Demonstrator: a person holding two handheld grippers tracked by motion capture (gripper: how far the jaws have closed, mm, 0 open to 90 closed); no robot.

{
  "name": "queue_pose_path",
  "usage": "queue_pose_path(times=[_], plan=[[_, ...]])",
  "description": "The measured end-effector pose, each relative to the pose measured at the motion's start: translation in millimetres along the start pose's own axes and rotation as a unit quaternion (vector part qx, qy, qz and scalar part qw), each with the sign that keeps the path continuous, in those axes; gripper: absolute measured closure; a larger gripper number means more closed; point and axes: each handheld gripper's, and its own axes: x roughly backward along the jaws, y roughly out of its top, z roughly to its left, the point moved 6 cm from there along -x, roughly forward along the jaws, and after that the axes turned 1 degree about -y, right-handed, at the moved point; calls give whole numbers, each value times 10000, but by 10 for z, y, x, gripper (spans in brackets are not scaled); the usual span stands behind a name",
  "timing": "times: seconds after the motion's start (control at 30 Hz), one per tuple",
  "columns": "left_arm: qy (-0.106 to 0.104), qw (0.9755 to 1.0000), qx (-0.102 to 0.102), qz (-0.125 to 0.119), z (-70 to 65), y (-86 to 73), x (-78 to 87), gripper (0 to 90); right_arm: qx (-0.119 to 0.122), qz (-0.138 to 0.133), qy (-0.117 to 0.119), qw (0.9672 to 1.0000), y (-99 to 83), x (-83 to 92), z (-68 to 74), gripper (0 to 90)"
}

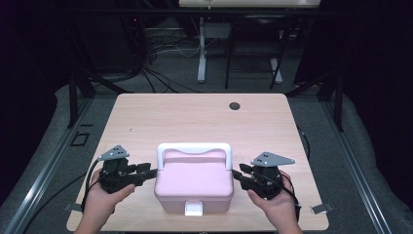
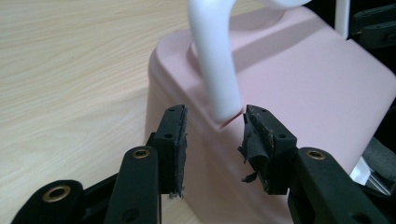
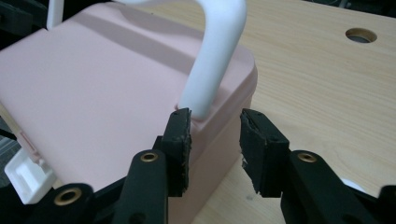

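flanking the pink box [image 1: 194, 183] on the table [image 1: 146, 122], both hand-held grippers [image 2: 215, 140] [image 3: 214, 142] gaping wide, holding nothing; risking knocking the white handle [image 1: 194, 147], tipping the box.

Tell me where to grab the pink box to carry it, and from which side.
Grip the white handle, which stands upright over the lid of the pink box. Its top bar looks thin enough to close on, so come from above or the front. The box's smooth sides look too wide. Both claws, left and right, sit open at the handle's feet.
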Motion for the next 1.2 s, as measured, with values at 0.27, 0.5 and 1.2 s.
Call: queue_pose_path(times=[0.27, 0.5, 1.2], plan=[[-75, 9999, -88, 90, -57, 119, -103, 567, -36, -62, 182, 9998, 189, -10, 42, 584], [-124, 9999, -8, 90, -35, 183, -161, 574, -92, -22, 202, 9998, 247, -120, 37, 581], [-123, 9998, -71, -129, -43, 117, -152, 715, -93, -202, 225, 9995, 156, -174, 71, 701]])
